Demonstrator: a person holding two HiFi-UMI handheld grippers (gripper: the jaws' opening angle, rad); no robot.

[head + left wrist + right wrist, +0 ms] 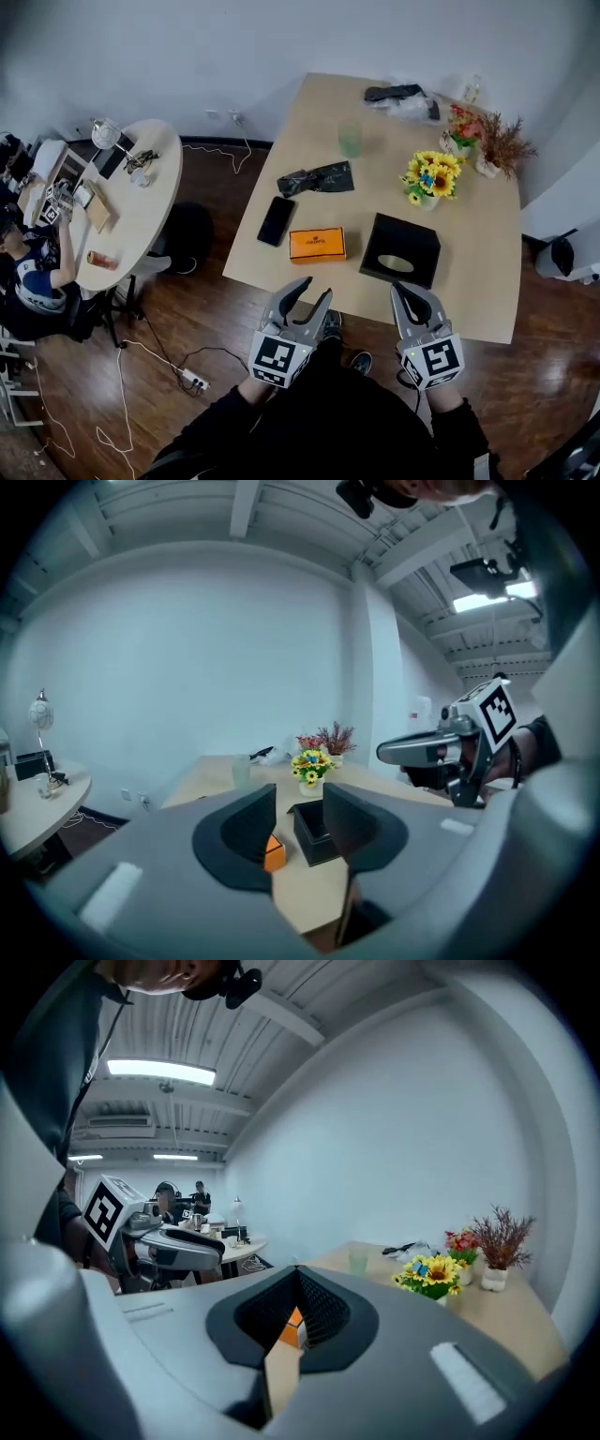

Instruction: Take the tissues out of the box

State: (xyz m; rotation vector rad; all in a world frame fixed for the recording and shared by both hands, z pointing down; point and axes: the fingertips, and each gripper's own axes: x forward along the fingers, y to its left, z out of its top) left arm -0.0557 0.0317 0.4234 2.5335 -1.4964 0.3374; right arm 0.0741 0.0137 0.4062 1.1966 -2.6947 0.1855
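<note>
Jaws of the left gripper (pixel 298 803) are standing a narrow gap apart, holding nothing; only the tabletop (pixel 375 192) and the things on it are showing through the gap. Jaws of the right gripper (pixel 298 1274) are pressing together tip to tip, also gripping nothing. Both grippers are hanging side by side off the near edge of the tabletop, touching nothing on it, the left gripper at the head view's left and the right gripper at its right. The black tissue box (pixel 401 248) is sitting by that near edge, just beyond the right gripper, its oval opening facing up. An orange box (pixel 317 244) is lying to its left, with a dark phone (pixel 276 220) beside that. Yellow flowers (pixel 432 175) are standing behind the tissue box.
</note>
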